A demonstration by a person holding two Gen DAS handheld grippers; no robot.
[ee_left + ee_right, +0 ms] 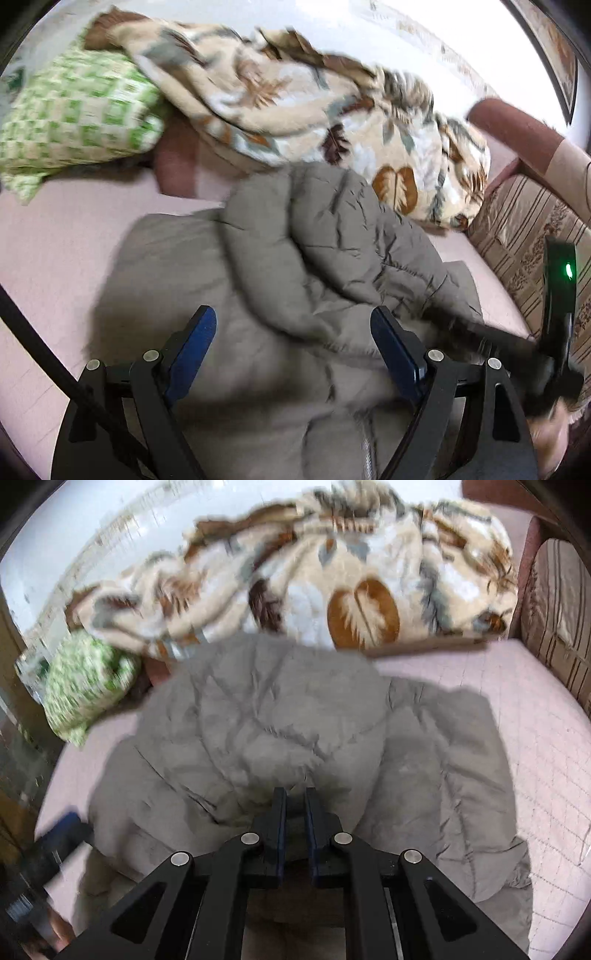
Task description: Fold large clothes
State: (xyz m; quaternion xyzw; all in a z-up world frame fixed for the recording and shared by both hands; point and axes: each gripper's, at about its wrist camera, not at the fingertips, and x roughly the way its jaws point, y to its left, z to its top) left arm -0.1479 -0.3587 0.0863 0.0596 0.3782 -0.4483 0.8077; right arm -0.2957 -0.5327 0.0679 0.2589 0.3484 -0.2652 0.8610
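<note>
the biggest risk here is that the puffy grey jacket (295,280) springs back open: its padding is thick and slick-looking, and the part folded over on top sits in a loose mound, so a light pull or an early let-go would probably let it slide off to one side. the right tool (295,801) is clenched, its blades nearly together with what looks like a thin pinch of jacket fabric between them, though the blur makes it hard to be sure. if that pinch is only the outer shell, it could slip out mid-fold. the left tool (293,332) is released, jaws spread wide with nothing gripped, hovering over the near part of the jacket; if it comes down carelessly it could drag the lower layer and wrinkle the fold. another hazard is the leaf-print blanket (332,110) lying just beyond the jacket's far edge, touching or overlapping it, which could get caught up in a fold pushed that way.

the jacket lies spread on the pink bed (55,240), directly under and ahead of both tools, its zipper running toward the near edge below the left tool. a green checked pillow (74,118) sits far left, apart from the jacket, and a striped cushion (524,229) stands at the right.
</note>
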